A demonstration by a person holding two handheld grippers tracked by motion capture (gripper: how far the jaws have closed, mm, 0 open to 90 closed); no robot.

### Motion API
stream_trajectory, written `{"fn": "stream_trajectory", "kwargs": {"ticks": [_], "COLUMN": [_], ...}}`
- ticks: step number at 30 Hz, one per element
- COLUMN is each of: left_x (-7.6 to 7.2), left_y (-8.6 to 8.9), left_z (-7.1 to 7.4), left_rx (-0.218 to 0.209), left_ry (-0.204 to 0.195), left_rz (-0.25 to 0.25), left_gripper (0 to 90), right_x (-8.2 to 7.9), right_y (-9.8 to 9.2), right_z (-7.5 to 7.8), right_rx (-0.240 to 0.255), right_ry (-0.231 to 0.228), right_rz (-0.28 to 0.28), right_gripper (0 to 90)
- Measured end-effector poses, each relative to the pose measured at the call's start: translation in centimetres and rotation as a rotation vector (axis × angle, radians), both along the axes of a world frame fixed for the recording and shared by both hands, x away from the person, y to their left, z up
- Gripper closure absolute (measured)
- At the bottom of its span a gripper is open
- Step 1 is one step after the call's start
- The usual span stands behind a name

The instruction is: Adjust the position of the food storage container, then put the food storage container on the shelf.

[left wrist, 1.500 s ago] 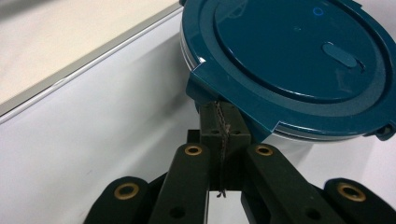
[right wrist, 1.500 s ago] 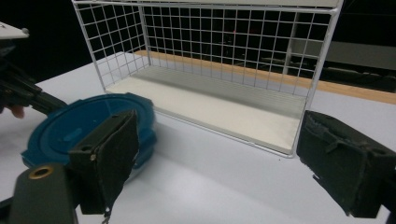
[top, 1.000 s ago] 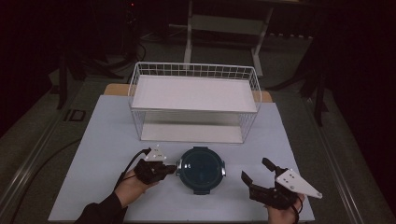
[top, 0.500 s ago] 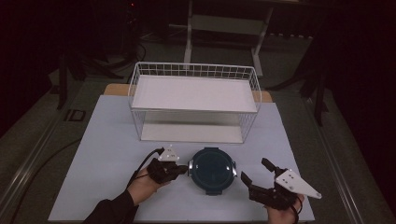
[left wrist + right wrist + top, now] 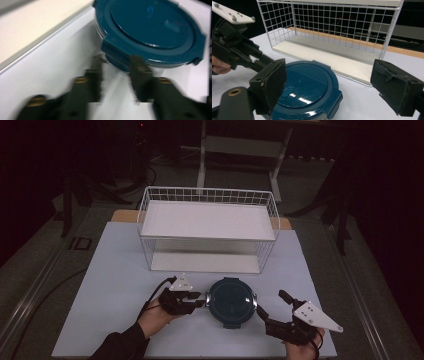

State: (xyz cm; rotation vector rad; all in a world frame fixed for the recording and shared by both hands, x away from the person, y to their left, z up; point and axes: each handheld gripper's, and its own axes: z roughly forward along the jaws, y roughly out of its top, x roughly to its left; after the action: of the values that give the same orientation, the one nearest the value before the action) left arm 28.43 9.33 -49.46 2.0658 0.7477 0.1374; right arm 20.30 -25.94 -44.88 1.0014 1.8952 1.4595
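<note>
On the white table (image 5: 115, 270), the two-tier wire rack (image 5: 207, 227) stands with both shelves bare, so whatever I am meant to load has not gone in. The round blue lidded container (image 5: 231, 301) sits in front of it, between my tools. My left gripper (image 5: 200, 299) has its jaws slightly parted around a lid tab, seemingly touching it but not clamped. My right gripper (image 5: 272, 312), jaws spread wide, waits just beside the container, holding nothing.

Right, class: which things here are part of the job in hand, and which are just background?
In the job, judging by where the grippers are:
left gripper
right gripper
blue lidded container
probably the white wire rack

Just lying about:
metal stand behind the table
</note>
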Motion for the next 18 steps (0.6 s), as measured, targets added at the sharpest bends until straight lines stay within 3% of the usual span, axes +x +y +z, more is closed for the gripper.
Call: {"fn": "stream_trajectory", "kwargs": {"ticks": [1, 2, 3, 5, 6, 9, 11, 12, 13, 16, 18], "left_x": [0.0, 0.0, -0.1, -0.2, -0.4, -0.9, -0.9, -0.9, -0.8, -0.1, 0.6], "left_y": [0.9, 0.9, 1.2, 1.3, 1.4, 0.9, 0.9, 0.4, 0.2, -0.3, -0.6], "left_z": [0.5, 0.5, 0.7, 1.0, 1.4, 3.1, 3.1, 4.3, 4.5, 4.9, 4.8], "left_rx": [-0.064, -0.064, -0.083, -0.1, -0.111, -0.144, -0.144, -0.167, -0.172, -0.198, -0.211], "left_ry": [0.022, 0.022, 0.019, 0.01, 0.005, -0.003, -0.003, 0.002, 0.004, 0.041, 0.069], "left_rz": [0.007, 0.007, -0.007, -0.016, -0.029, -0.06, -0.06, -0.068, -0.064, -0.062, -0.039], "left_gripper": [44.5, 28.8, 28.8, 15.3, 15.3, 3.7, 1.9, 1.8, 1.6, 1.5, 1.5], "right_x": [0.0, 0.0, 0.0, -0.1, -0.1, -0.2, -0.2, -0.2, -0.2, 0.3, 0.5], "right_y": [0.0, 0.0, 0.0, 0.0, 0.0, 0.3, 0.4, 0.6, 0.7, 0.7, 0.7], "right_z": [0.0, 0.0, 0.1, 0.1, 0.2, 0.6, 0.7, 1.0, 1.1, 1.2, 1.3], "right_rx": [0.003, 0.003, 0.01, 0.01, 0.008, -0.002, 0.001, 0.004, 0.011, 0.02, -0.011], "right_ry": [0.001, 0.001, -0.001, -0.001, -0.006, -0.019, -0.023, -0.028, -0.022, 0.001, -0.004], "right_rz": [-0.001, -0.001, -0.001, 0.0, 0.003, 0.016, 0.019, 0.025, 0.031, 0.074, 0.062], "right_gripper": [13.0, 13.0, 12.8, 12.8, 12.7, 12.9, 12.9, 12.9, 12.9, 12.9, 12.6]}}
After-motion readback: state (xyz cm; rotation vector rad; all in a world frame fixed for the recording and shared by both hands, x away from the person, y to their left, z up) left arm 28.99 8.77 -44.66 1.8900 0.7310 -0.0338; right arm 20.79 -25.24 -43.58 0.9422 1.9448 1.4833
